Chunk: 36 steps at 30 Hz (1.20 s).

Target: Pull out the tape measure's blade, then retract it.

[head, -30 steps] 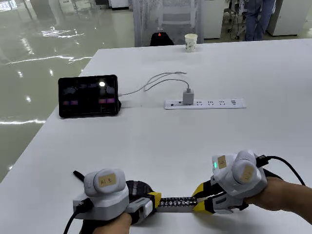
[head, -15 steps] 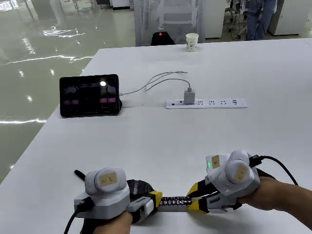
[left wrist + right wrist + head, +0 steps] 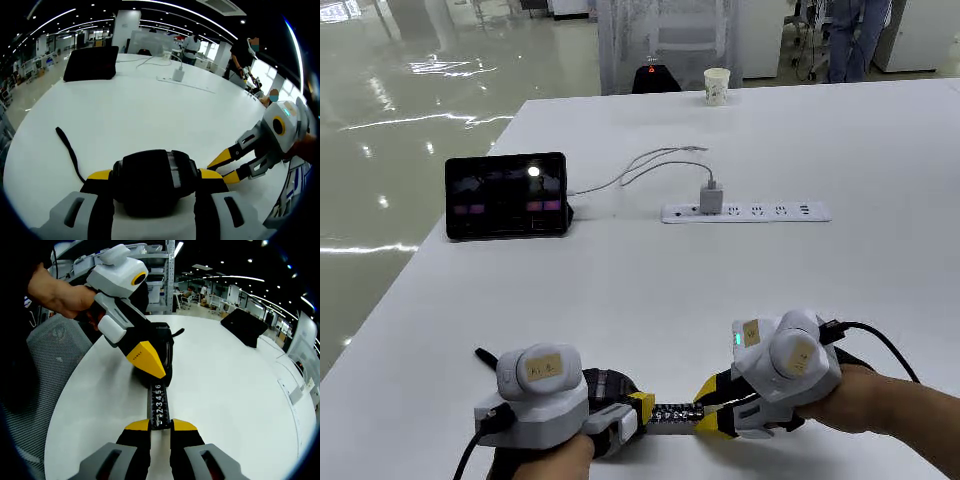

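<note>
A black tape measure point(image 3: 152, 177) sits on the white table near its front edge, and my left gripper point(image 3: 625, 420) is shut on its body. A short length of numbered blade point(image 3: 158, 406) sticks out toward the right. My right gripper point(image 3: 160, 426) is shut on the blade's end point(image 3: 672, 413), close to the case. In the right gripper view the tape measure point(image 3: 159, 352) lies just beyond the blade, with the left gripper point(image 3: 142, 357) clamped on it. The right gripper point(image 3: 225, 169) enters the left gripper view from the right. A black wrist strap point(image 3: 67, 152) trails off the case to the left.
A dark tablet point(image 3: 506, 195) stands at the left of the table. Behind the middle lies a white power strip point(image 3: 745, 212) with a charger and cable point(image 3: 650, 162). A paper cup point(image 3: 717, 86) stands at the far edge. A person point(image 3: 845, 35) stands beyond the table.
My right gripper has moved left toward the case with the blade's end in it, so the exposed blade is shorter. The left gripper has stayed in place.
</note>
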### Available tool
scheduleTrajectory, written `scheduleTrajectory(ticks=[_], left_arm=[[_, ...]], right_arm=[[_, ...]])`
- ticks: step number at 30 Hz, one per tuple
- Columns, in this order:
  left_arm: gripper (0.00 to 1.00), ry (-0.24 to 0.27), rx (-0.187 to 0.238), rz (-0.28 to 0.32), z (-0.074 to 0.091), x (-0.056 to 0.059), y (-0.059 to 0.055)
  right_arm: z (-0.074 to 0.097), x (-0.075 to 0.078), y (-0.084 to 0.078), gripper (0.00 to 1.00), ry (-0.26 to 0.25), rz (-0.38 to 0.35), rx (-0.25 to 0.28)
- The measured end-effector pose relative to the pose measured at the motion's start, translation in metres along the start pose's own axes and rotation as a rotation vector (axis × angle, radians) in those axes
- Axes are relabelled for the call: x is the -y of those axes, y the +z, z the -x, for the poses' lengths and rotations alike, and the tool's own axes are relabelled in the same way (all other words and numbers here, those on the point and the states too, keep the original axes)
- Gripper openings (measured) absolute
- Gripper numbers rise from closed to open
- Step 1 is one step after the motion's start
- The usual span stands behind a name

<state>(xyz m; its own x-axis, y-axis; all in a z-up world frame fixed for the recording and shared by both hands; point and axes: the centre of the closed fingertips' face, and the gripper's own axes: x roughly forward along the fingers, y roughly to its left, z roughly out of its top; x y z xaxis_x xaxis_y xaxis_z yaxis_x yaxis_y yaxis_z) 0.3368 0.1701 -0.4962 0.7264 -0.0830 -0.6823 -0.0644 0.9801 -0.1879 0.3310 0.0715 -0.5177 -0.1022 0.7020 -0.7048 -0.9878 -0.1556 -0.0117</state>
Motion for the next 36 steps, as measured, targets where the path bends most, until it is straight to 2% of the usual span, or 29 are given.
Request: scheduleTrajectory(ticks=[36], left_arm=[[0.6,-0.012,-0.007,0.001,0.0,0.0,0.0]], right_arm=[[-0.023,-0.002,0.02,0.11,0.003,-0.001,0.023]])
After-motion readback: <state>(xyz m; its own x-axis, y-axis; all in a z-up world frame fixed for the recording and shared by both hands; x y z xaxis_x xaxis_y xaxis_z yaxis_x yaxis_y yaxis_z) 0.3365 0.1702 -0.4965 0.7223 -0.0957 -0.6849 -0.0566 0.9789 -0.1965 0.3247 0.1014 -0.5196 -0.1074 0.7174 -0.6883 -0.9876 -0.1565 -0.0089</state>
